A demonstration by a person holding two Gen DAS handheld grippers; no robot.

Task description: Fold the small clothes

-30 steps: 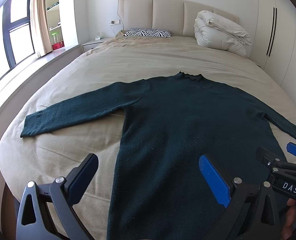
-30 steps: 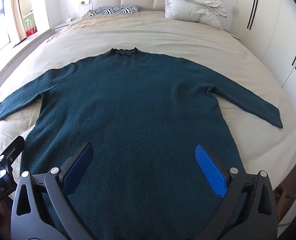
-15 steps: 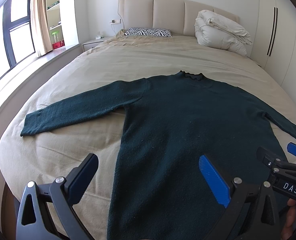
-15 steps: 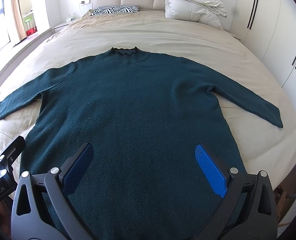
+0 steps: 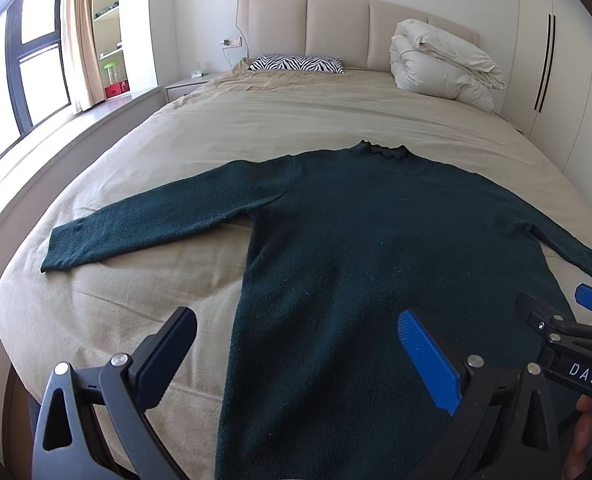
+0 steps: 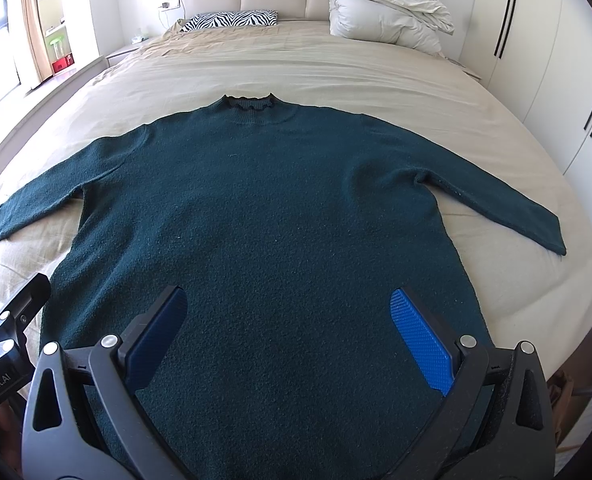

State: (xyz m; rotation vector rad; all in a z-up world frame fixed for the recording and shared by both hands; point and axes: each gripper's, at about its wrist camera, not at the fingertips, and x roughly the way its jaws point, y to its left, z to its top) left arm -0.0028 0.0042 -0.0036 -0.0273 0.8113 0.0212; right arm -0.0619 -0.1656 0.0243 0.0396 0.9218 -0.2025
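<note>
A dark green long-sleeved sweater point(image 5: 376, 248) lies flat on the beige bed, collar toward the headboard, both sleeves spread out; it also shows in the right wrist view point(image 6: 279, 216). My left gripper point(image 5: 296, 332) is open and empty, held above the sweater's lower left edge. My right gripper point(image 6: 287, 308) is open and empty, held above the lower middle of the sweater. The right gripper shows at the right edge of the left wrist view point(image 5: 568, 332). The sweater's hem is hidden below both views.
The bed point(image 5: 296, 112) has a zebra-striped pillow point(image 5: 296, 64) and a folded white duvet point(image 5: 440, 64) by the headboard. A window ledge point(image 5: 55, 136) runs along the left. White wardrobe doors point(image 6: 544, 80) stand at the right.
</note>
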